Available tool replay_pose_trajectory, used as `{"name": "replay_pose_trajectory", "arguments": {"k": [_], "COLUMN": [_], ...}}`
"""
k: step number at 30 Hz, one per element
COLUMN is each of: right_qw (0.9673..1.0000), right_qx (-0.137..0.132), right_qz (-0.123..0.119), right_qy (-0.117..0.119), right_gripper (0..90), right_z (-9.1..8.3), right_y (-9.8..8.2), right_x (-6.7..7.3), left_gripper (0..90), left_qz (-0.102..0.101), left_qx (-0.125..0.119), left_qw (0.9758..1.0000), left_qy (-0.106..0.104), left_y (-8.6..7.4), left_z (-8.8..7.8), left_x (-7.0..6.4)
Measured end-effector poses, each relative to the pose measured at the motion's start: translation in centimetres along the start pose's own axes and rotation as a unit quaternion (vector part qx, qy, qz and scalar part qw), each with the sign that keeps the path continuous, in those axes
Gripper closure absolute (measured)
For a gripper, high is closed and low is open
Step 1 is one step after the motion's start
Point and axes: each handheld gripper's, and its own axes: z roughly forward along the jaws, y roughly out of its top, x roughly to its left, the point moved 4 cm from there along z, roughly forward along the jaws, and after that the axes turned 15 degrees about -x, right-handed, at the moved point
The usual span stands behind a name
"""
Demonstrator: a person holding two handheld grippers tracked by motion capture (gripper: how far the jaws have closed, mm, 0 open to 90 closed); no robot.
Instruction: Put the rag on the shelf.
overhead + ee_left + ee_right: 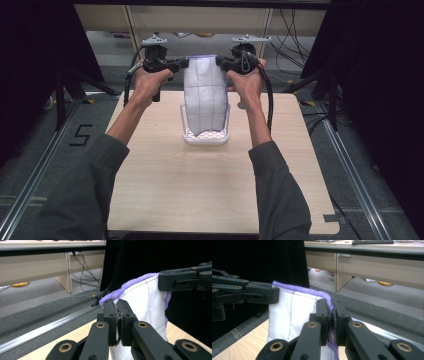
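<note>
Jaws of both grippers are pressed together, each pinching a top corner of the white quilted cloth. Left gripper clamps the cloth's upper left corner in the high view; right gripper clamps the upper right corner. In the left gripper view, the black pads of the left gripper meet on the purple-stitched edge of the cloth, with fabric squeezed between them. In the right gripper view, the right gripper likewise bites the purple hem, and the cloth spans across to the other gripper's jaws at the far corner.

Cloth hangs vertically between the two grippers, top edge roughly level and stretched taut, above the middle of the wooden table. Its lower end dips into a small white basket standing on the table; the bottom tip of the cloth lies inside the basket's walls. Whether it touches the basket floor cannot be told.

Both hands are raised over the far half of the table, forearms in grey sleeves.
</note>
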Motion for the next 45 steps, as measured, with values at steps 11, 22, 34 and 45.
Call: {"name": "replay_pose_trajectory", "arguments": {"k": [11, 22, 34, 45], "right_qw": [0.9996, 0.9984, 0.9942, 0.9889], "right_qx": [0.018, 0.051, 0.101, 0.141], "right_qz": [0.016, 0.015, 0.025, 0.038], "right_qy": [-0.016, -0.022, -0.027, -0.028], "right_gripper": [85.2, 85.0, 84.6, 82.8], "right_z": [1.8, 3.4, 4.0, 4.0], "right_y": [-2.7, -5.4, -8.1, -9.9], "right_x": [-1.6, -2.5, -3.5, -4.0], "left_gripper": [85.9, 85.8, 85.6, 85.3], "left_qz": [-0.009, -0.024, -0.028, -0.035], "left_qx": [0.028, 0.054, 0.089, 0.115], "left_qw": [0.9996, 0.9982, 0.9957, 0.9928], "left_qy": [0.004, 0.015, 0.004, -0.006], "left_y": [-2.2, -5.8, -8.7, -10.5], "left_z": [1.8, 3.2, 3.5, 3.6], "left_x": [1.5, 3.1, 3.4, 3.4]}}
